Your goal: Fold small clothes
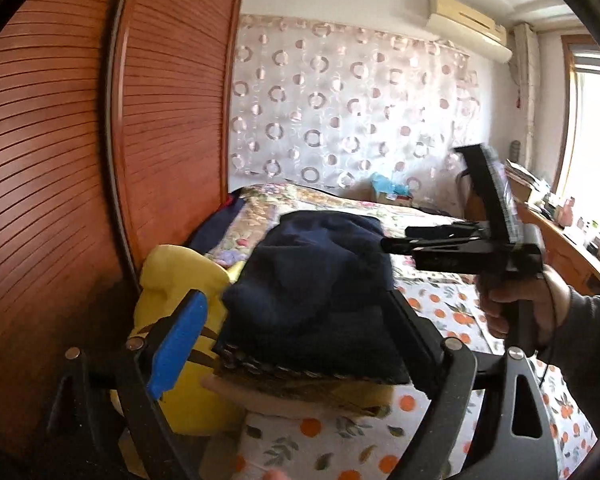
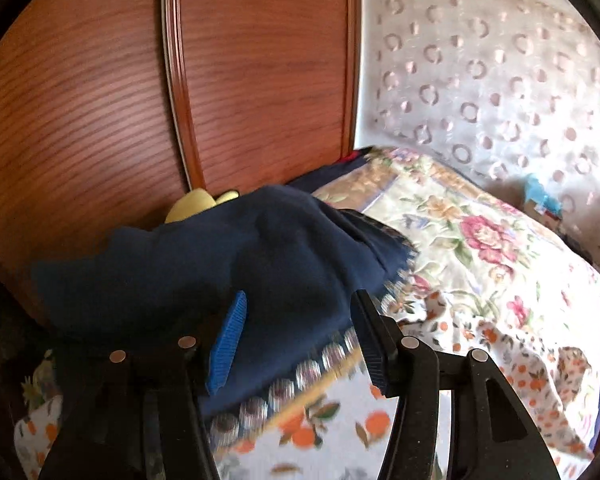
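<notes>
Garment: a navy garment sat folded atop a stack on the bed's orange-print sheet, near the wooden wardrobe.
Left gripper: jaws spread wide around it, apparently released.
Right gripper: jaws apart, gripping nothing.
</notes>
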`<state>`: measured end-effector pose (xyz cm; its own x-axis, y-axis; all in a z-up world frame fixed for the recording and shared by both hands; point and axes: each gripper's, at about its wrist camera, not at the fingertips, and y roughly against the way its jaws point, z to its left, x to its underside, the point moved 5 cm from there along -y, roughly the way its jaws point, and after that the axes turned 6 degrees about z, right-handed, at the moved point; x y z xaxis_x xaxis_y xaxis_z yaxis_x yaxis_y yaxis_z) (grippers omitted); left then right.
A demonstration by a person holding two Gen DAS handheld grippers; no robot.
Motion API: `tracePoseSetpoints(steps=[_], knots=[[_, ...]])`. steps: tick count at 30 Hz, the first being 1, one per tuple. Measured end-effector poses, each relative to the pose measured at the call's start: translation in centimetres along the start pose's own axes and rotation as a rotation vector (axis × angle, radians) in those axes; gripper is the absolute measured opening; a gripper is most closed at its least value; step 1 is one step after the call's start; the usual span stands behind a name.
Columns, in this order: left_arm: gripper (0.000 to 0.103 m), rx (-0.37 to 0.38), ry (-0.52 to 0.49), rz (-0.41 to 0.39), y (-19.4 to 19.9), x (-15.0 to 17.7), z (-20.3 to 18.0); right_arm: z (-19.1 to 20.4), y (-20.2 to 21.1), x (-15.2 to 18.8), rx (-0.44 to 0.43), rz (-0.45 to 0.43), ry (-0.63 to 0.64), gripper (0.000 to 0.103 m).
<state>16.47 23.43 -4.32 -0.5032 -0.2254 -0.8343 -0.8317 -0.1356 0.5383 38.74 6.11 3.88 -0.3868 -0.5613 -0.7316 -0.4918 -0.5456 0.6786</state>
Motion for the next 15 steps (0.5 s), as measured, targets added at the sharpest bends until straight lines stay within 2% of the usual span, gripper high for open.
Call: tracePoseSetpoints(steps=[4,8,10,15], knots=[[0.089,0.026,-0.036,0.003,0.7,0.7,-2.4,0.9,3.7,3.1,0.038,-0.053,-0.022,0.057],[0.089,0.07,-0.065,0.006,1.5,1.3,-5.0,1.0,7.5,6.3,0.099,-0.089,-0.081,0.08],[0.089,0.074,-0.09,0.012,1.9,1.5,-6.1,1.4,9.5,8.0,0.143,-0.101,-0.096,0.086],[0.089,0.115,-0.132,0.001,3.3,1.7,-9.1,2.7,13.8,11.9,0.235,-0.116,-0.147,0.087]])
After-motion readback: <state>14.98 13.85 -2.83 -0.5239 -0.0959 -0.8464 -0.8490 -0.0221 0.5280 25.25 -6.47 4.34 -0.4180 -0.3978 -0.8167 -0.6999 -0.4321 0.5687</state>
